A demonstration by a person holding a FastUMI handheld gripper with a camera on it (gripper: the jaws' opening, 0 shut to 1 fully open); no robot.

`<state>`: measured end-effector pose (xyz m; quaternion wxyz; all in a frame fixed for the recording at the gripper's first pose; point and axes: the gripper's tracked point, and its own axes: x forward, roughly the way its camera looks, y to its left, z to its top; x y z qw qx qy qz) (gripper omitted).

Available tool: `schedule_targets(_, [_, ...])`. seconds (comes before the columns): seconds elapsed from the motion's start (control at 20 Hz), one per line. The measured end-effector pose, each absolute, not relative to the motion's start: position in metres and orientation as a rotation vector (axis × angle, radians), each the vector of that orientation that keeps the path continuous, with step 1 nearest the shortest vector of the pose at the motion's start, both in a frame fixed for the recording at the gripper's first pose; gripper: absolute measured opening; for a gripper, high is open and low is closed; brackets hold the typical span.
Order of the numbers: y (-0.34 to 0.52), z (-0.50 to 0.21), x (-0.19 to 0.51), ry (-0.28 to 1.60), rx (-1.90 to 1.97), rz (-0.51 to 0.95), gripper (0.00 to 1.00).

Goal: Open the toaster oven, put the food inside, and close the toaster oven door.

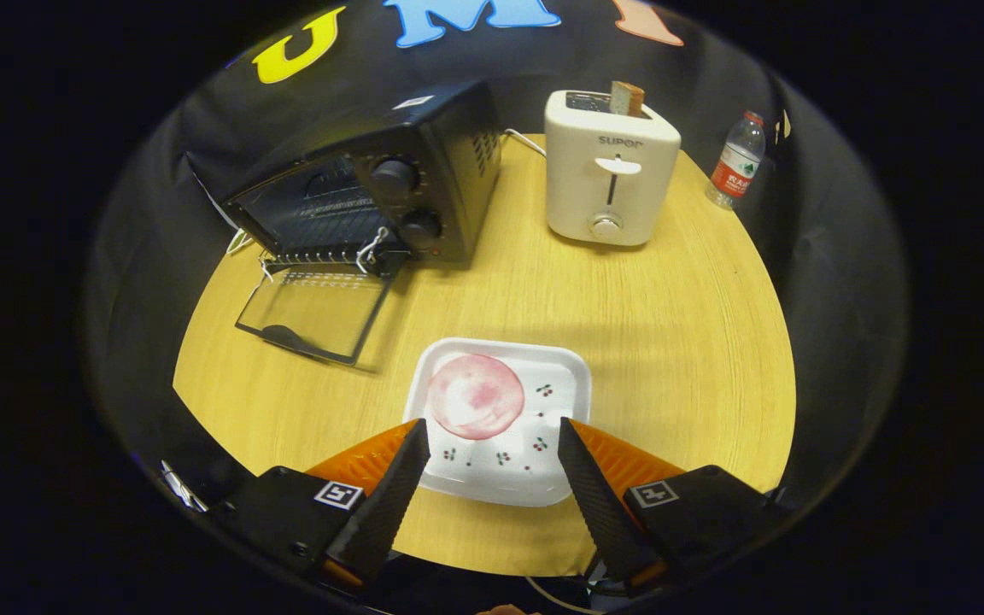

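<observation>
A black toaster oven [372,184] stands at the far left of the round wooden table [671,342], its glass door [314,312] folded down flat in front of it. Closer in, a white square plate [535,406] carries a round pink slice of food [475,396] on its left half. My gripper [492,431] is open above the plate's near part, one finger on each side, with the food just ahead of the left fingertip. Nothing is held.
A white pop-up toaster [612,175] with a slice of bread [626,98] sticking out stands at the back, right of the oven. A plastic water bottle [736,161] is at the table's far right edge. A white cord [524,139] runs behind the toaster.
</observation>
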<state>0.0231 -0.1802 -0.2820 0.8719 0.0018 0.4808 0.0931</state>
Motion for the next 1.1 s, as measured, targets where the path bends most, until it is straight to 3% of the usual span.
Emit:
schedule_targets(0.65, [-0.228, -0.339, 0.029, 1.165, -0.057, 0.212, 0.96])
schedule_targets(0.9, [-0.218, -0.348, 0.029, 1.202, -0.103, 0.217, 0.84])
schedule_targets(1.0, [-0.219, -0.348, 0.027, 1.204, -0.159, 0.205, 0.85])
schedule_targets(1.1, [-0.214, -0.351, 0.026, 1.209, -0.166, 0.223, 0.7])
